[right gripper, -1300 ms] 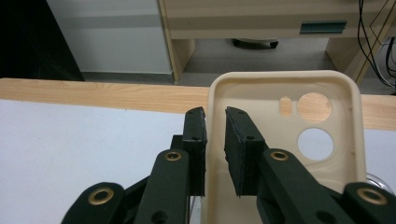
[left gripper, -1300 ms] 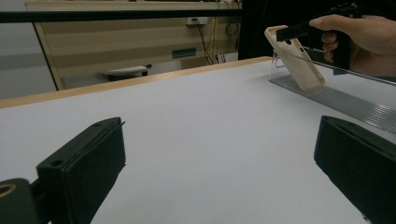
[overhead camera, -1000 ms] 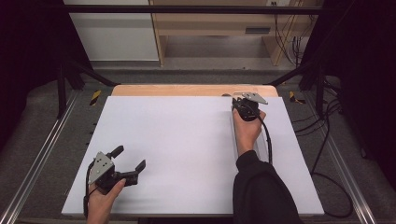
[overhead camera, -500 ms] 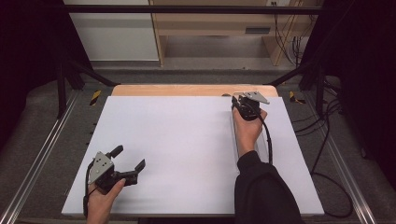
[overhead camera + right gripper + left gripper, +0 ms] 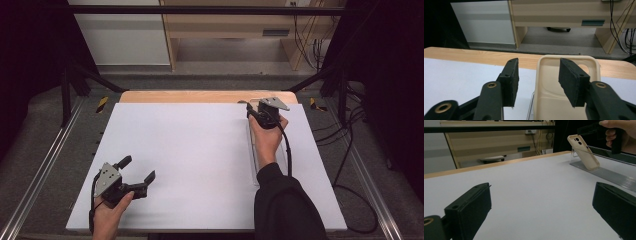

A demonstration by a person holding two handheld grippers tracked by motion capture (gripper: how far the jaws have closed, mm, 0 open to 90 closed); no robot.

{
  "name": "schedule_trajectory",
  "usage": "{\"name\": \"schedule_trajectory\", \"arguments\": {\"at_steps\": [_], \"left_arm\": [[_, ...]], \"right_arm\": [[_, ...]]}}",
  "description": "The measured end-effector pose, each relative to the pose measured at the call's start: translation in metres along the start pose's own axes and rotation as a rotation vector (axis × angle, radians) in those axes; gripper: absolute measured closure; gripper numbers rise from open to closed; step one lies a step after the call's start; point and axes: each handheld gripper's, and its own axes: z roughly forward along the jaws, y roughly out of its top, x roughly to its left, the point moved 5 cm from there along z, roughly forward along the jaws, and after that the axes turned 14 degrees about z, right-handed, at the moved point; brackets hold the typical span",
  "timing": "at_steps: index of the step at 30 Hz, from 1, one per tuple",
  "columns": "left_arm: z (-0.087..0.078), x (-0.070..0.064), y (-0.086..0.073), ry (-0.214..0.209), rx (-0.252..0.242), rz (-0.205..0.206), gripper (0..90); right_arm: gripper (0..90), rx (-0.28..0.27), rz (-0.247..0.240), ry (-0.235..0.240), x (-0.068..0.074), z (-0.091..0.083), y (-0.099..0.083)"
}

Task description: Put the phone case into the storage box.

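Note:
A cream phone case (image 5: 584, 151) leans upright on a clear acrylic stand (image 5: 604, 173) at the far right of the white table (image 5: 200, 150). My right gripper (image 5: 251, 109) hovers just behind and above the case. In the right gripper view, my right gripper (image 5: 539, 62) is open, its jaws straddling the case's (image 5: 546, 100) left edge without touching it. My left gripper (image 5: 137, 168) rests low at the near left corner, held in a hand. In its own view, the left gripper (image 5: 541, 205) is wide open with only bare table between the jaws.
The acrylic stand (image 5: 252, 150) runs as a long strip along the right side under the person's forearm. A wooden strip (image 5: 200, 96) edges the far side of the table. Metal rails (image 5: 45, 165) flank it, and cables (image 5: 350, 150) lie on the floor at right.

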Motion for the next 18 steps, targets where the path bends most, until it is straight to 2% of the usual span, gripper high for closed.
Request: {"name": "schedule_trajectory", "arguments": {"at_steps": [1, 9, 18], "left_arm": [[-0.0001, 0.0001, 0.0, 0.001, 0.0, -0.001, 1.7], [0.0003, -0.0007, 0.0, -0.001, 0.001, 0.003, 1.7], [-0.0005, 0.0012, -0.0006, 0.005, 0.001, -0.003, 1.7]], "right_arm": [[46.4, 0.005, -0.003, 0.003, 0.0002, -0.0007, 0.0], [38.2, 0.024, -0.011, 0.038, 0.0051, -0.0051, 0.0001], [31.0, 0.001, -0.035, 0.028, 0.0072, -0.0106, 0.0049]]}}
